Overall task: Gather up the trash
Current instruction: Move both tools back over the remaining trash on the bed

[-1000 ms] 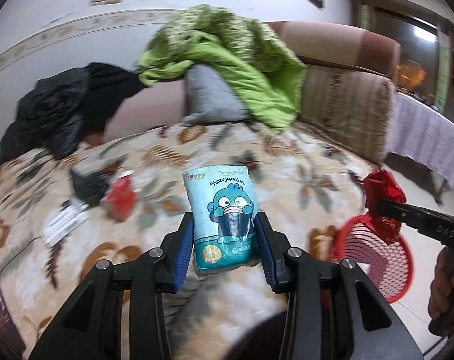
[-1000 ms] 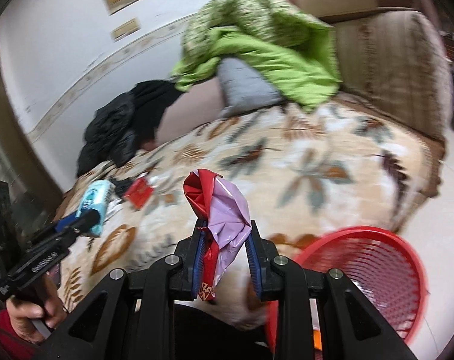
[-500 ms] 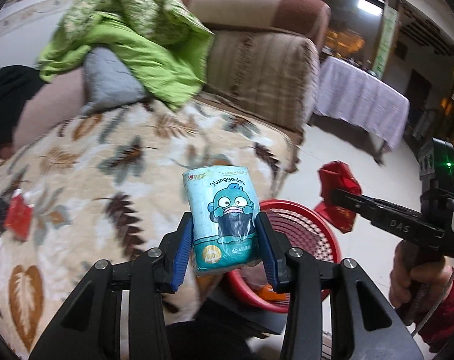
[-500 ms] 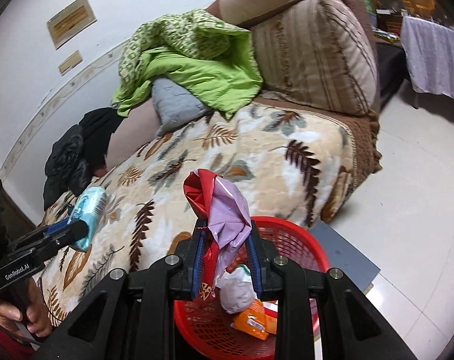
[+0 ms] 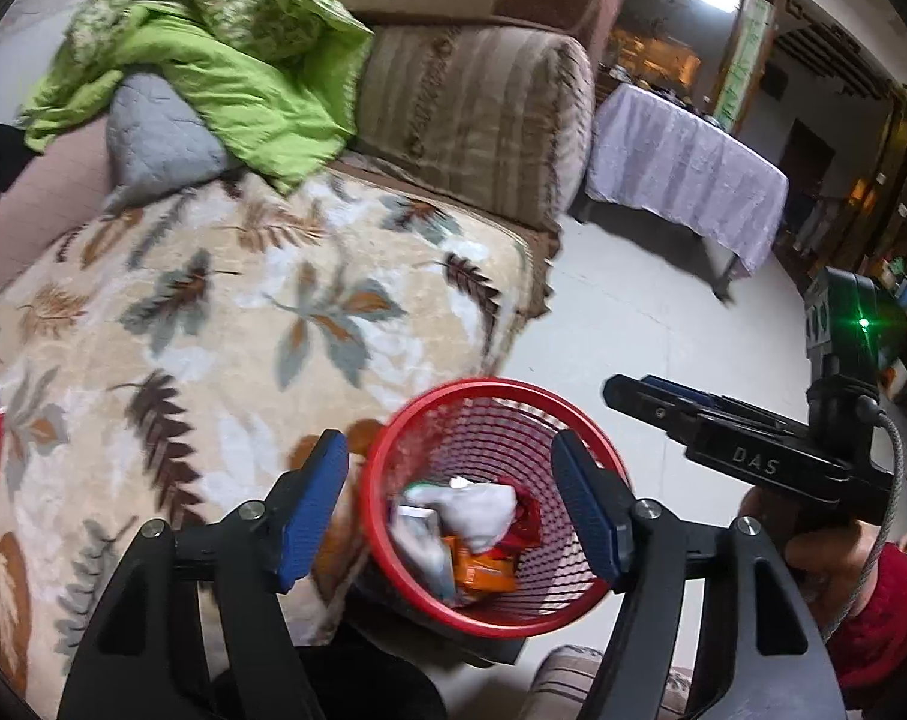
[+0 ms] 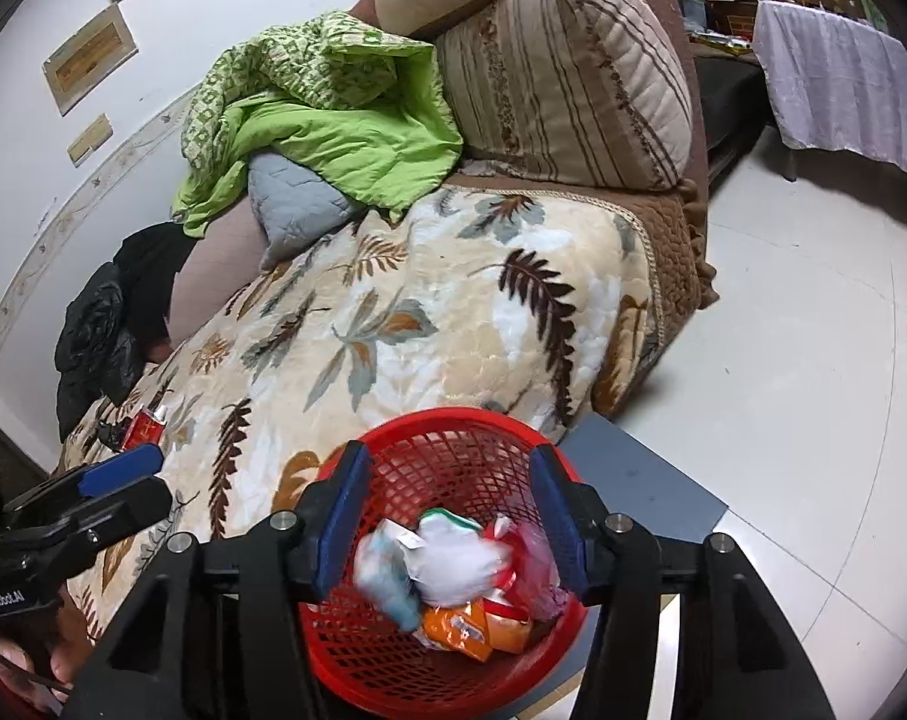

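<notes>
Sofa (image 6: 453,324) beside red basket (image 6: 453,420).

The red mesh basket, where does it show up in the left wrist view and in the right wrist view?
Left wrist view: red mesh basket sits bottom centre, framed by the opening, empty jaws.
Right wrist view: basket again bottom centre, trash inside.
Shared landmark: the green blanket, on the sofa in the upper left of both views.

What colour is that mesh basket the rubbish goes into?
Red. The basket shows best in the right wrist view, below the open gripper.
</notes>
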The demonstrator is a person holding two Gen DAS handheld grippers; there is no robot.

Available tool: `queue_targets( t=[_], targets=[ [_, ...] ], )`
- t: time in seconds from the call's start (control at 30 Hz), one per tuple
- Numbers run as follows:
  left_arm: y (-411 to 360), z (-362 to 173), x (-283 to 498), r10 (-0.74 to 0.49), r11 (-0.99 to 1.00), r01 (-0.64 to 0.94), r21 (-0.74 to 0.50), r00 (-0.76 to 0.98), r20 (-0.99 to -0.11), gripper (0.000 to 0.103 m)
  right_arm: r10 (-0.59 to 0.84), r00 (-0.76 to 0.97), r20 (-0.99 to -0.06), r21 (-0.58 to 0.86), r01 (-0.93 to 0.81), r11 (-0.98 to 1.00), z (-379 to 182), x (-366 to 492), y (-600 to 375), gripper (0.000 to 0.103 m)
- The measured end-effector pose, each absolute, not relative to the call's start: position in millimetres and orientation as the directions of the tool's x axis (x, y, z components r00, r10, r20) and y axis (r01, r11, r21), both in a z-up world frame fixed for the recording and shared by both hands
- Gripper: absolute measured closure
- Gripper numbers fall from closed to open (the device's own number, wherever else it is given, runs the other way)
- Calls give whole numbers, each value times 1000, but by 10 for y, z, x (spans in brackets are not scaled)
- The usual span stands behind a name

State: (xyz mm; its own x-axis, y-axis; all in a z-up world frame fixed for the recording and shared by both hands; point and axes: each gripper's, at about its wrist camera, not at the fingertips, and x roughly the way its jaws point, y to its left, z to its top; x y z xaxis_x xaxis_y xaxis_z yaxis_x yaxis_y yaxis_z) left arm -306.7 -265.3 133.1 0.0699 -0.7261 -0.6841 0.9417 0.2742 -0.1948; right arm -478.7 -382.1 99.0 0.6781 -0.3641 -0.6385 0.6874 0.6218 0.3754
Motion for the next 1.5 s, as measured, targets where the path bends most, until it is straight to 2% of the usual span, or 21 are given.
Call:
queue_targets(
  t=[0.3,0.43,0.6,0.83,1.03,1.2,1.37,1.43,1.5],
  targets=[
    [-1977,1490,-2450,-701,500,855,-138,306,-644,33,-255,733,-630,354,564,746,1088,-4087,-3463,43],
    [-1582,1509,-2086,-647,611,785,-100,423,-634,32,-174,760,-626,352,475,806,1127,-3650,-3236,43],
    [-1122,1429,-1591,-581,719,686,-109,507,-636,32,-71,775,-628,324,343,882,1225,-2954,-2824,41],
    [-308,1208,-766,-425,870,484,-91,644,-636,32,12,761,-649,266,211,941,1229,-1918,-2270,35],
    [276,936,-221,-295,946,310,-95,702,-648,32,69,719,-691,293,192,937,1027,-861,-1962,34],
    [520,710,154,-324,945,258,-202,640,-697,32,55,684,-728,310,256,916,732,-95,-1821,34],
    [479,634,356,-303,950,264,-168,640,-706,32,-23,627,-779,241,333,912,422,286,-1848,34],
    [417,603,442,-305,947,282,-155,632,-713,32,-23,637,-771,270,359,893,352,260,-1960,40],
    [353,579,565,-318,940,307,-150,626,-712,32,-52,626,-778,241,374,896,355,233,-2010,70]
  ],
)
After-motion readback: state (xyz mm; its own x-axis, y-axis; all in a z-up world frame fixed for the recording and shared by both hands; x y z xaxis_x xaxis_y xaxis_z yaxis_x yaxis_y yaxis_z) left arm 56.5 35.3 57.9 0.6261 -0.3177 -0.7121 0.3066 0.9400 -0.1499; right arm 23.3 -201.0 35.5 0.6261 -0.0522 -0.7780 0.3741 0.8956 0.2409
